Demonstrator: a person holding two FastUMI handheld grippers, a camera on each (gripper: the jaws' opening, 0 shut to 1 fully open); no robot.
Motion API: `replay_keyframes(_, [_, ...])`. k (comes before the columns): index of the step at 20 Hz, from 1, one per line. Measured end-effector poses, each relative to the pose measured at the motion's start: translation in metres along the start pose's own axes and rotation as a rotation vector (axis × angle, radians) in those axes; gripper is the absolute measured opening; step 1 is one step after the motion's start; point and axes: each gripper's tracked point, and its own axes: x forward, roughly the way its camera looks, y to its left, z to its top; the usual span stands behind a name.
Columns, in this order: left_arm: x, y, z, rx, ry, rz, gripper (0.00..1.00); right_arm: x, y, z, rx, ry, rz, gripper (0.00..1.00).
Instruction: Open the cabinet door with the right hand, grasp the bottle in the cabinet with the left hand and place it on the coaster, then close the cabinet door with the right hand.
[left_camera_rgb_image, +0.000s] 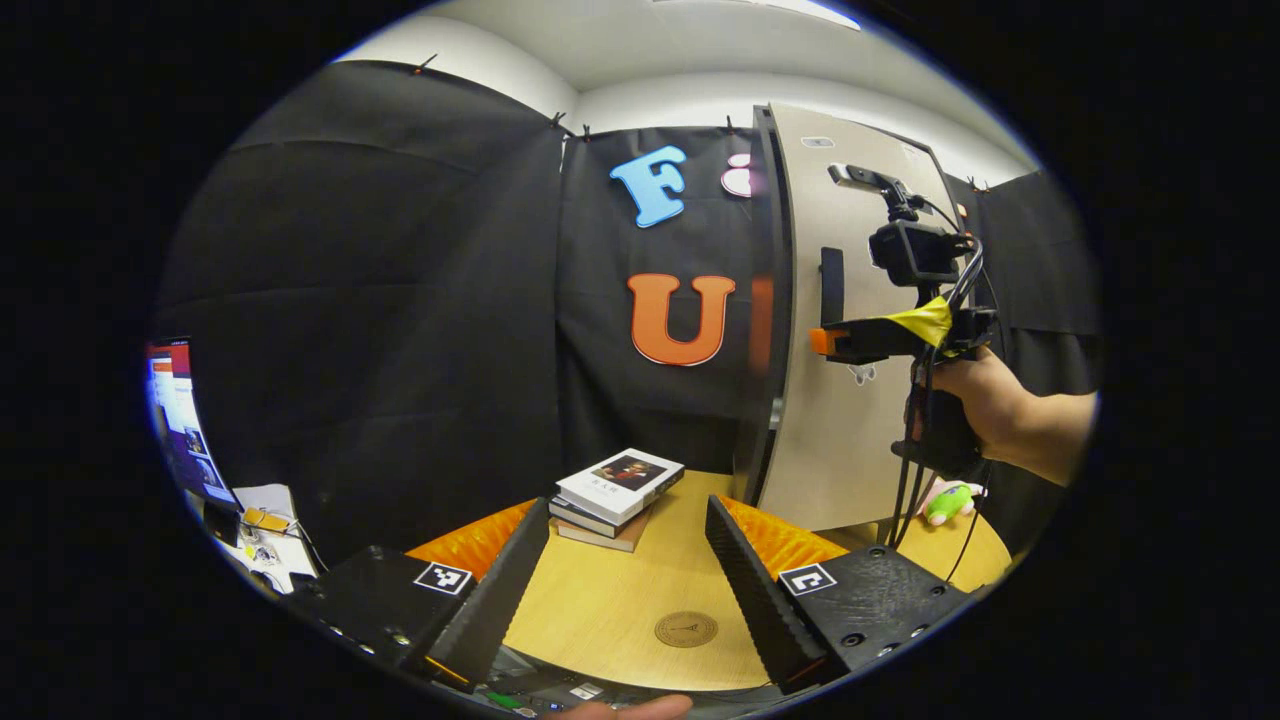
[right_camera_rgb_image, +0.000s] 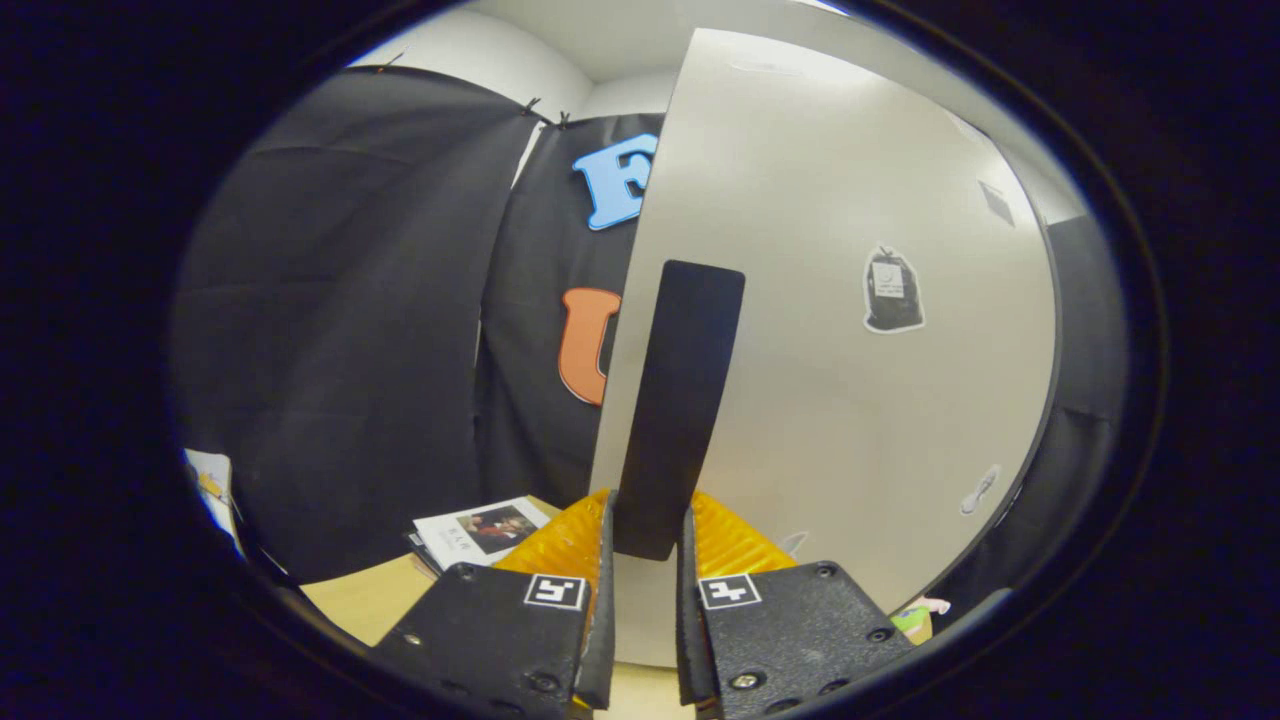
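The pale cabinet door (right_camera_rgb_image: 850, 400) stands upright with a black vertical handle (right_camera_rgb_image: 680, 390). My right gripper (right_camera_rgb_image: 649, 500) is shut on the lower end of that handle, one finger on each side. In the left gripper view, the same right gripper (left_camera_rgb_image: 822, 342), held by a hand (left_camera_rgb_image: 985, 400), meets the handle (left_camera_rgb_image: 831, 285) on the door (left_camera_rgb_image: 850, 440). The left gripper (left_camera_rgb_image: 628, 505) hangs open and empty above the wooden table (left_camera_rgb_image: 600, 610). A round brown coaster (left_camera_rgb_image: 686, 629) lies on the table just ahead of it. The door hides the cabinet's inside.
A stack of books (left_camera_rgb_image: 618, 490) lies on the table left of the cabinet, also seen as books (right_camera_rgb_image: 480, 530) from the right gripper. A green toy (left_camera_rgb_image: 948, 502) sits at the cabinet's foot on the right. A lit screen (left_camera_rgb_image: 180, 420) stands far left.
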Motion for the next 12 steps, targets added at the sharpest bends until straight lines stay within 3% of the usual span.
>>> replay_keyframes(3, [-0.004, -0.012, -0.003, 0.011, 0.002, -0.037, 0.96, -0.020, 0.003, -0.002, 0.010, -0.023, 0.061, 0.28])
replay_keyframes(9, [-0.007, -0.031, -0.022, -0.009, 0.081, -0.046, 0.95, -0.059, 0.001, -0.004, 0.052, -0.026, 0.201, 0.28])
replay_keyframes(12, [-0.009, -0.050, -0.009, -0.010, 0.058, -0.042, 0.96, -0.083, -0.006, -0.003, 0.045, -0.021, 0.274, 0.28])
